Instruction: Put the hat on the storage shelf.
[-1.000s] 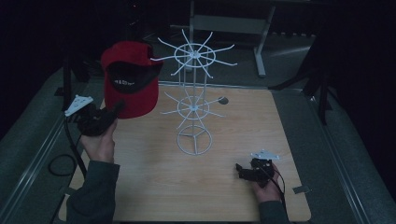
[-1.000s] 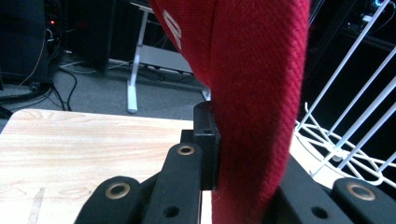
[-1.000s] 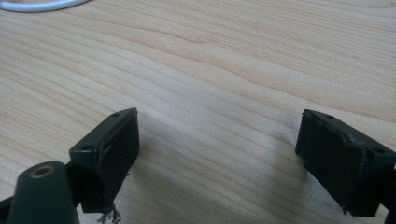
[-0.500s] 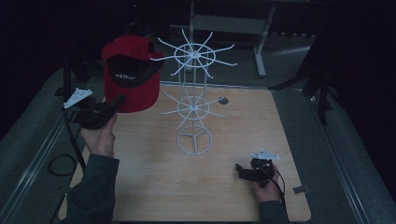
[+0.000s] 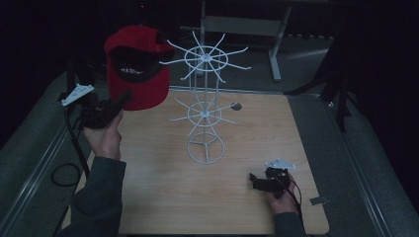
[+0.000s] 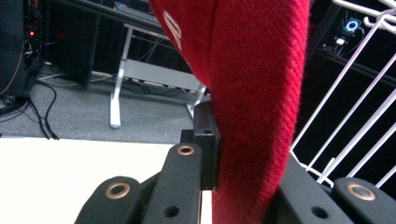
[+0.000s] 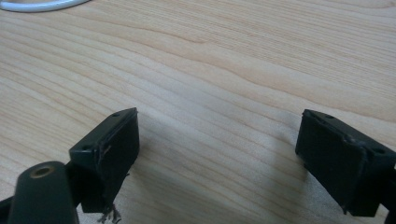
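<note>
**Red cap held up beside the white wire rack**

Red cap (image 5: 137, 66) is hanging in the air just left of the white wire rack (image 5: 205, 111), level with the rack's upper ring of hooks, and you are carrying it by its brim. Your left gripper (image 5: 118, 102) is pinching that brim from below; in the left gripper view the jaws are pressing on either side of the red knit fabric (image 6: 252, 102), with the rack's white wires (image 6: 345, 116) showing just past it. The cap's dark inside, with some white lettering too small to read, is facing toward you. Your left hand (image 5: 104, 136) is raised left of the rack, above the edge of the wooden table (image 5: 163, 197).

The rack is standing upright on its round base near the middle of the table, with a second, lower ring of hooks halfway up.

Your right gripper (image 5: 258, 180) is resting low on the table, to the right of the rack's base and nearer to you. Its jaws are spread wide with nothing between them; in the right gripper view, bare wood grain (image 7: 224, 74) is showing in the gap, and a curve of the rack's base ring (image 7: 37, 5) is sitting at the top edge.
</note>
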{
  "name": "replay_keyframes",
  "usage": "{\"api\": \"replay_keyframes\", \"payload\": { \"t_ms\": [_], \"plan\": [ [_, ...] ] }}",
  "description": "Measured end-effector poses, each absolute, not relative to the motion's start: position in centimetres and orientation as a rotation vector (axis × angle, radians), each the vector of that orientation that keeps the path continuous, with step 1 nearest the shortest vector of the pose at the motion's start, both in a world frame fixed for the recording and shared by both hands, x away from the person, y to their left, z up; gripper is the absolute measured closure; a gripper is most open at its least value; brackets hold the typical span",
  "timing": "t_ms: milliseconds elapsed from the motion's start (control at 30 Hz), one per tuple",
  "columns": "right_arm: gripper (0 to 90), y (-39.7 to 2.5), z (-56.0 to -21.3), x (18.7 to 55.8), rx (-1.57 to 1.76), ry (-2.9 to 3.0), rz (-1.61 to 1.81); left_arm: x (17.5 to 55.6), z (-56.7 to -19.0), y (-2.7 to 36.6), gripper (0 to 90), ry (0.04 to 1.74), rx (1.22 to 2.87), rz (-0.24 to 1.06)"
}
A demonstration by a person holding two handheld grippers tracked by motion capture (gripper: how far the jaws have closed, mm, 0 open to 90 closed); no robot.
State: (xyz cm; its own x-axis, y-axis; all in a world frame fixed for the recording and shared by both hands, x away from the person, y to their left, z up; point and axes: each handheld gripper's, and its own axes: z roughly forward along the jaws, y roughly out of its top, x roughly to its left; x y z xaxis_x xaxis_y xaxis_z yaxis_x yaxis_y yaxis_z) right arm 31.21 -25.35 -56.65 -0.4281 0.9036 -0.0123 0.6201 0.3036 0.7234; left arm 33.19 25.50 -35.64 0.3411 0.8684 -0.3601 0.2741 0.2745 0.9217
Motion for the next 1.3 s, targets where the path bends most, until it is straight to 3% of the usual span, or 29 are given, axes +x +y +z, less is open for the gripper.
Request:
{"api": "replay_keyframes", "payload": {
  "t_ms": [1300],
  "plan": [
    [13.4,-25.3,-56.7,31.2,1.357,2.157,0.915,32.0,-34.0,25.7,85.7,1.066,1.198,0.489]
  ]
}}
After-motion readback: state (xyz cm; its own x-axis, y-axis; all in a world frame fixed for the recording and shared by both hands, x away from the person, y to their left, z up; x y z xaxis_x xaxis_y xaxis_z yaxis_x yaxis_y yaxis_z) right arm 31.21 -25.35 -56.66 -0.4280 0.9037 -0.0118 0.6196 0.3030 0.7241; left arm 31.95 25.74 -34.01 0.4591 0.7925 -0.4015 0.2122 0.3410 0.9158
